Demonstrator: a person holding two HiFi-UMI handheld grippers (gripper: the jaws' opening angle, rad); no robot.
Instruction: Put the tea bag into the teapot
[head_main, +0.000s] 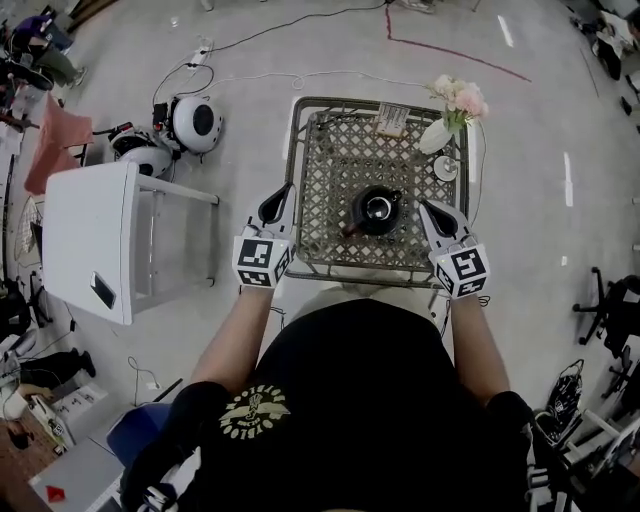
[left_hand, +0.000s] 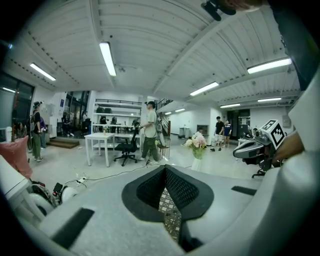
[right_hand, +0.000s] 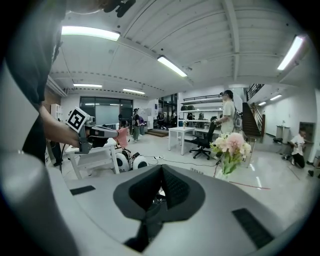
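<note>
A black teapot (head_main: 375, 210) stands near the front middle of a metal lattice table (head_main: 310, 170); its top opening shows a bright glint. At the table's far edge lies a small pale packet (head_main: 392, 120), perhaps the tea bag. My left gripper (head_main: 284, 192) hovers at the table's left edge, left of the teapot, jaws closed together with nothing seen between them (left_hand: 165, 170). My right gripper (head_main: 425, 205) sits just right of the teapot, also shut (right_hand: 161, 170); only dark shapes show through the gap below its pads.
A white vase of pink flowers (head_main: 452, 108) and a small white dish (head_main: 446, 168) occupy the table's far right corner. On the floor to the left stand a white side table (head_main: 100, 240) and round white devices (head_main: 195, 122) with cables. People stand far off.
</note>
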